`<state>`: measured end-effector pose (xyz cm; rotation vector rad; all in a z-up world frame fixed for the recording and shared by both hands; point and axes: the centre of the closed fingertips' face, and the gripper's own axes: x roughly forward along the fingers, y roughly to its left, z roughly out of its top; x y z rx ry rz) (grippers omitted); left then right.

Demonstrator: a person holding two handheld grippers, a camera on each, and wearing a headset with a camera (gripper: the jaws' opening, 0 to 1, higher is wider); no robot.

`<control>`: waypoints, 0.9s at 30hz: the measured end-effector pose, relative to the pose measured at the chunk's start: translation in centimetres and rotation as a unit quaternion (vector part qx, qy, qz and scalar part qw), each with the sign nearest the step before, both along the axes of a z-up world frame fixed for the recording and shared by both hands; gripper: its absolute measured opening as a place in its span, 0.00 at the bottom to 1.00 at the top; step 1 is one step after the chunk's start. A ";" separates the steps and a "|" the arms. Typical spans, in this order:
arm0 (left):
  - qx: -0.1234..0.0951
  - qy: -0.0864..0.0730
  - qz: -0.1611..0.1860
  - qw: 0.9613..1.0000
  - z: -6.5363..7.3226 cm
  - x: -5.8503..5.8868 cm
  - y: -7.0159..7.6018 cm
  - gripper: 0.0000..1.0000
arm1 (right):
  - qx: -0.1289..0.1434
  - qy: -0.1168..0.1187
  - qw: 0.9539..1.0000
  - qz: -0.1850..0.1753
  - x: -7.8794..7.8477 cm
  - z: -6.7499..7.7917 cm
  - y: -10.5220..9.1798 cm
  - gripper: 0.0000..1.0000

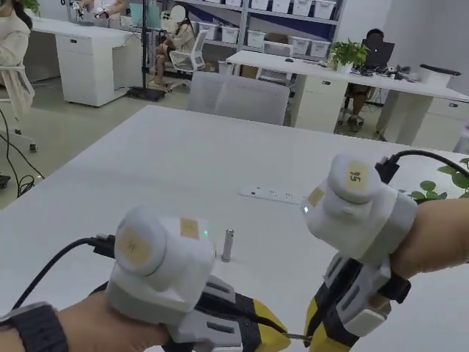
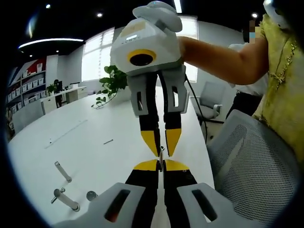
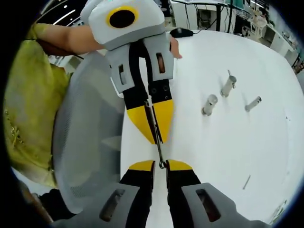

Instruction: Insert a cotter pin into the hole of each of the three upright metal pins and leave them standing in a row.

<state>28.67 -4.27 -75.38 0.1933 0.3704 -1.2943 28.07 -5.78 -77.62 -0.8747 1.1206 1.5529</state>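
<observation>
We see a white table [image 1: 183,169] under everything. Near its edge the left tool [image 2: 161,165] and right tool [image 3: 161,165] meet tip to tip, each closed on the same cotter pin [image 3: 155,130]. The left tool clamps the shaft along its jaws, and the right tool pinches the looped end. Three pins [image 3: 209,104] sit on the table, near one another and well apart from the tools. One pin [image 1: 228,245] stands upright, and another pin [image 3: 228,85] seems to carry a crosspiece through its top. A spare cotter pin [image 3: 246,182] lies flat on the table.
</observation>
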 end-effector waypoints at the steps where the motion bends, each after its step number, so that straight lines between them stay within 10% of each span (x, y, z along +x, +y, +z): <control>1: 0.002 -0.002 -0.002 1.000 0.0 0.0 0.0 0.00 | -0.002 0.002 1.000 -0.001 0.0 0.0 0.0 0.11; 15: 0.016 -0.019 -0.012 1.000 -0.3 -0.3 -0.2 0.00 | -0.004 0.007 1.000 -0.001 -0.1 -0.1 0.1 0.07; 27: 0.016 -0.013 0.011 1.000 -0.6 0.6 0.3 0.01 | -0.002 -0.093 0.995 0.034 1.0 0.6 0.6 0.05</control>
